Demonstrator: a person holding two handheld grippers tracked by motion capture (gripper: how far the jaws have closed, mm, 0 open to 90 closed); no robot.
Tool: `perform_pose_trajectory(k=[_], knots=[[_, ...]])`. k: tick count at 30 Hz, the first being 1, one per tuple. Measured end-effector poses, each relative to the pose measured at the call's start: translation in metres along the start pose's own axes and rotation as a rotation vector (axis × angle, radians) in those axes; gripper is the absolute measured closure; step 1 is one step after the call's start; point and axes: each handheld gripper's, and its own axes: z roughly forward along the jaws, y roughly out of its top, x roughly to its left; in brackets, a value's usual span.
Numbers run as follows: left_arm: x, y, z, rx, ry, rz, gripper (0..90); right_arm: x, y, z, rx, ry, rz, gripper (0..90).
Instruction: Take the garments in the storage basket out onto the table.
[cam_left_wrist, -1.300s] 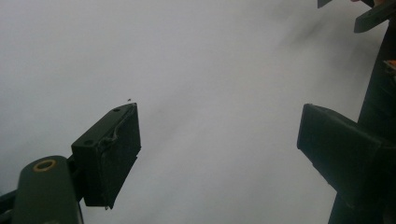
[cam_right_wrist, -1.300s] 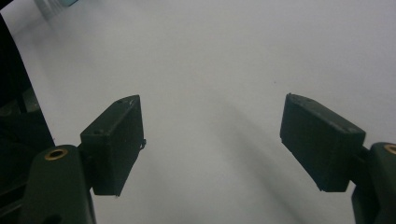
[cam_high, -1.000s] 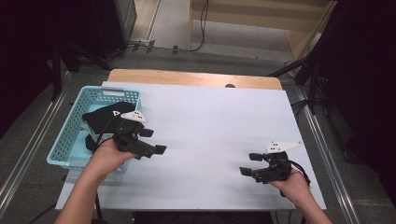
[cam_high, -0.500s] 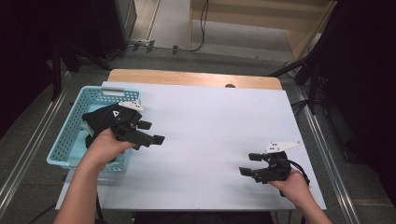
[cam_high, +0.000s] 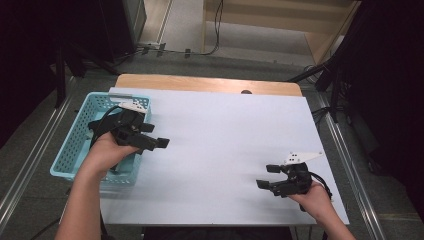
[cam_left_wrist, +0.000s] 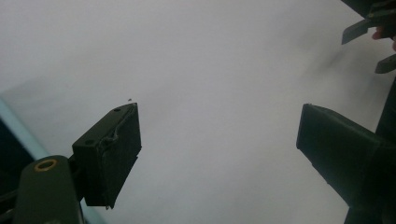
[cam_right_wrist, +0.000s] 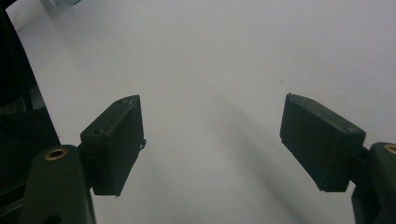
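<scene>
Hovering over the right rim of the blue basket (cam_high: 75, 145), left tongs (cam_high: 152, 135) apart and empty, nearest it; right tongs (cam_high: 264, 176) apart too, well away across the white tabletop (cam_high: 225, 135).

This looks like a lab or recording room rather than a home. A white-topped table (cam_high: 225, 145) stands inside a metal rail frame (cam_high: 30, 155) on grey carpet, with black curtains (cam_high: 390, 75) at both sides and loose cables (cam_high: 215, 30) running across the floor behind.
</scene>
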Motion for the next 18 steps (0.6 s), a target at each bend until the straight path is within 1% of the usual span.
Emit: perform_pose_trajectory(k=[2, 4, 9, 10, 14, 18], knots=[[0.001, 0.0, -0.006, -0.02, -0.002, -0.005, 14.8, 0.0, 0.0, 0.0, 0.003, 0.0, 0.003, 20.0], [0.002, 0.0, -0.014, -0.032, 0.014, -0.004, 14.8, 0.0, 0.0, 0.0, 0.002, 0.0, 0.004, 20.0], [0.008, -0.002, -0.028, -0.037, 0.053, -0.017, 14.8, 0.002, 0.001, 0.002, 0.003, 0.009, -0.005, 20.0], [0.01, -0.003, -0.031, -0.042, 0.067, -0.023, 14.7, 0.002, 0.001, 0.002, 0.004, 0.011, -0.008, 20.0], [0.018, -0.008, -0.038, -0.071, 0.071, -0.053, 14.6, 0.003, 0.001, 0.003, 0.012, 0.011, -0.007, 20.0], [0.022, -0.011, -0.044, -0.086, 0.078, -0.066, 14.3, 0.002, 0.002, 0.003, 0.008, 0.007, -0.006, 20.0]])
